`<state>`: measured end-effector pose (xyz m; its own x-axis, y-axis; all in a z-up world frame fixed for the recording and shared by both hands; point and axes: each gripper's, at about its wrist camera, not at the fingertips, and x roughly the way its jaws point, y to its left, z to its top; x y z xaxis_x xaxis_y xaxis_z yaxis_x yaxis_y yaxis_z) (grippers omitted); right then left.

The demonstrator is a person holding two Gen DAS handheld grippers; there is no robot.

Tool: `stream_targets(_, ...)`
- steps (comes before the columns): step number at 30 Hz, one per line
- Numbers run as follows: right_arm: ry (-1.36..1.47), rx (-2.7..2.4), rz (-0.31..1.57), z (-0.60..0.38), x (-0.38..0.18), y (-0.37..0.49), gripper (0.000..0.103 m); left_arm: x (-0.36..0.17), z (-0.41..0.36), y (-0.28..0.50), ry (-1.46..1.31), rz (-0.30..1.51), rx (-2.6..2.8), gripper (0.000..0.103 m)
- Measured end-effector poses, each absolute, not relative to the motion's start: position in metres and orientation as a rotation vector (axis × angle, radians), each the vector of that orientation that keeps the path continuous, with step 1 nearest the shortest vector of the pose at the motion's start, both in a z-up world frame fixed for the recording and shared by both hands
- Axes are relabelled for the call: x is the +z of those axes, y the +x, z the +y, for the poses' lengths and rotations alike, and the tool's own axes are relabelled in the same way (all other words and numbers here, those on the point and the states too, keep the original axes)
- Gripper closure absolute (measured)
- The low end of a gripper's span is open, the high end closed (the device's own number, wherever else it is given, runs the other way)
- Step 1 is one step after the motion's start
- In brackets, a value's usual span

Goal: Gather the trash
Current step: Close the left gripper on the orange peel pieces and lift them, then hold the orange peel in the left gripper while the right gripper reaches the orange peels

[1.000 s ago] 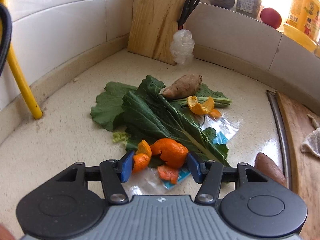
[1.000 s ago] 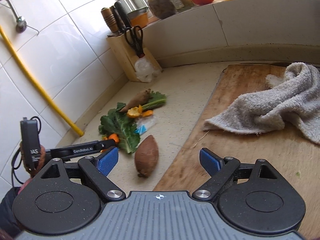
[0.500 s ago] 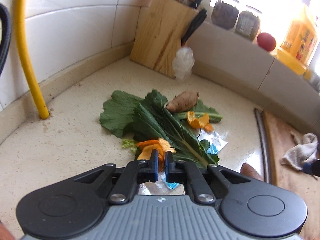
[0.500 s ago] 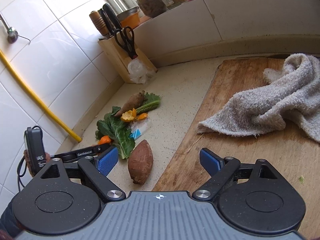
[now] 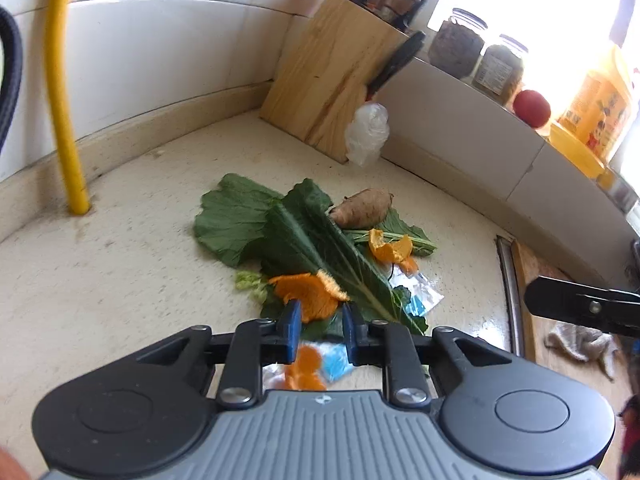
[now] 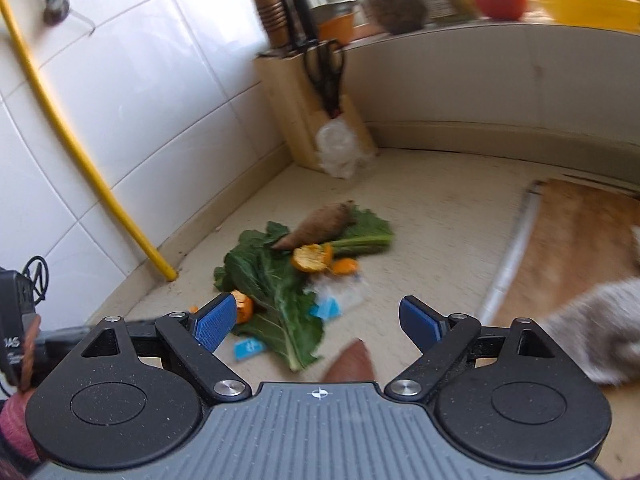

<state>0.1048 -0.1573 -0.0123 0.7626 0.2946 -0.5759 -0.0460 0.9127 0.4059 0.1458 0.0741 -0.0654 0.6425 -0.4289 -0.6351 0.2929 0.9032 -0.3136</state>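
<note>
Left wrist view: pinches a peel [image 5: 308, 294] in the left gripper [image 5: 320, 316], jaws narrow and just eased apart a little, pads against the peel's sides at 6 o'clock of the pile. Lying under and beyond it, leaves [image 5: 248, 216] on the counter [image 5: 120, 280]; at 12 o'clock of them, a potato [image 5: 362, 208]; at 3 o'clock, a second peel [image 5: 390, 246] and a wrapper [image 5: 416, 300]. Standing at 12 o'clock in the corner, a knife block [image 5: 320, 92]. Right wrist view: holds the right gripper [image 6: 316, 314] spread wide, nothing between the pads, above the counter. Blurred, same pile at 11 o'clock of it, peel just behind its left finger; a second potato [image 6: 352, 364] at 6 o'clock; a towel [image 6: 592, 328] on a board [image 6: 580, 232] at 3 o'clock.
</note>
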Motion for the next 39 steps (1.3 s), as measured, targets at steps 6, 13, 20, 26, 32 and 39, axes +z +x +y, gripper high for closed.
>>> stream_targets(6,0.378,0.216,0.7,-0.152,-0.014,0.112,0.011,-0.069,0.062,0.164,-0.127,0.766,-0.372,0.069)
stream_targets(13,0.42,0.194,0.711,-0.168,-0.025,0.111,0.011,-0.078,0.044,0.177,-0.051,0.8,-0.331,0.079)
stream_targets(20,0.46,0.182,0.713,-0.177,-0.033,0.109,0.011,-0.042,0.087,0.155,-0.129,0.785,-0.341,0.087)
stream_targets(26,0.489,0.177,0.687,-0.184,-0.031,0.105,0.011,-0.051,0.094,0.132,-0.077,0.867,-0.371,0.086)
stream_targets(32,0.492,0.199,0.712,-0.176,-0.039,0.11,0.011,-0.067,0.076,0.128,-0.067,0.851,-0.37,0.072)
stream_targets(39,0.456,0.231,0.729,-0.169,-0.039,0.112,0.011,-0.076,0.058,0.119,0.051,0.836,-0.376,0.059)
